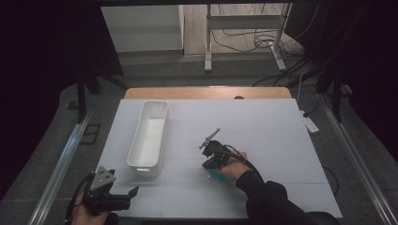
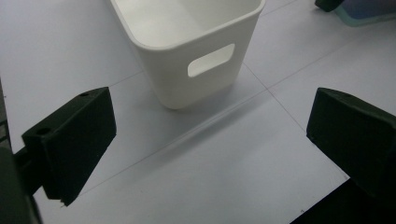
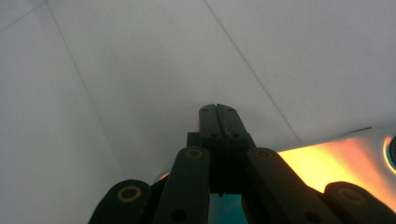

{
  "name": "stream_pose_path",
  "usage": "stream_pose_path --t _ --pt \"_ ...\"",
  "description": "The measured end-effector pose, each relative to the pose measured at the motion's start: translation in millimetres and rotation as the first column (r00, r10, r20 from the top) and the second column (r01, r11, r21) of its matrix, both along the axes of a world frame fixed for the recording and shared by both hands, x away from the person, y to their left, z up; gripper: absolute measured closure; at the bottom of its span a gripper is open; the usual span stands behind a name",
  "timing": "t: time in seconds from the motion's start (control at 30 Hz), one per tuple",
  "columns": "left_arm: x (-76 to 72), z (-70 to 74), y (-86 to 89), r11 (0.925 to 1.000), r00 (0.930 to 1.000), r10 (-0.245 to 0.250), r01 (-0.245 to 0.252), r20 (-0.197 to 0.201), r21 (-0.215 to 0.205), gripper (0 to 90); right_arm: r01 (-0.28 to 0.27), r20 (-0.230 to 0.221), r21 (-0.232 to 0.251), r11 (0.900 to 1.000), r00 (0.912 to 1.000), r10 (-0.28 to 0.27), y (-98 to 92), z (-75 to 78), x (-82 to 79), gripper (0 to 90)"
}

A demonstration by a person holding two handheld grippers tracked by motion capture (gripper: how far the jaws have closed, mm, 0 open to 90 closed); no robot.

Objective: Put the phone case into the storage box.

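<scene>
While jaws gape, white bin (image 2: 187, 51) just beyond left gripper (image 2: 210, 140)

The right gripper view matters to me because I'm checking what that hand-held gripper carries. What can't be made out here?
- Right hand-held gripper: jaws shut together; whether anything is pinched cannot be told, the linkage hides it.
- Teal thing, high view: the hand covers most of it, too small to name.
- Orange-lit strip, right gripper view: blurred, cut off by the edge.
- White bin, left gripper view: far end cut off by the top edge.

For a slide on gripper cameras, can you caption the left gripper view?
Open left gripper over the white table, its black jaws wide apart, facing the handle end of an empty white bin.
</scene>
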State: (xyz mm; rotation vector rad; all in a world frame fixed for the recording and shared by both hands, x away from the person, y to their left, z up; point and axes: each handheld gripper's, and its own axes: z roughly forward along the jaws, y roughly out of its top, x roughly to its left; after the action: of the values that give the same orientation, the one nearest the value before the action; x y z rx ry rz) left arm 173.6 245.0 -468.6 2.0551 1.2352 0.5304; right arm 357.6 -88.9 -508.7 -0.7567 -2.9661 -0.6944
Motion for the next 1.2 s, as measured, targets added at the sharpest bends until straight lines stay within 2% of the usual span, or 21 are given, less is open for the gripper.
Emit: stream_pose_path --t 0.3,0.67,0.73,0.83,1.2 --pt "0.0 0.0 -0.5 1.0000 1.0000 0.000 0.000 0.000 0.004 2.1 0.024 -0.010 -0.006 1.000 0.9997 -0.024 -24.9 1.6 -11.9 89.3" --pt "0.0 0.0 -1.0 1.0000 1.0000 0.002 -0.002 0.002 0.006 2.1 0.056 0.002 -0.022 0.998 0.9984 -0.056 -53.0 3.8 -19.6 89.4" --pt "0.0 -0.1 -1.0 1.0000 1.0000 0.003 -0.003 0.002 0.005 2.1 0.056 0.008 -0.029 0.998 0.9984 -0.056 -59.0 4.2 -19.9 89.3" --pt "0.0 -0.1 -1.1 1.0000 1.0000 0.003 -0.003 0.003 0.005 2.1 0.086 -0.001 -0.021 0.996 0.9963 -0.086 -69.0 4.9 -20.8 89.3" --pt "0.2 -0.2 -1.6 1.0000 1.0000 0.004 -0.005 0.002 0.005 2.1 0.143 0.008 -0.023 0.989 0.9896 -0.143 -101.1 6.7 -17.9 89.3"
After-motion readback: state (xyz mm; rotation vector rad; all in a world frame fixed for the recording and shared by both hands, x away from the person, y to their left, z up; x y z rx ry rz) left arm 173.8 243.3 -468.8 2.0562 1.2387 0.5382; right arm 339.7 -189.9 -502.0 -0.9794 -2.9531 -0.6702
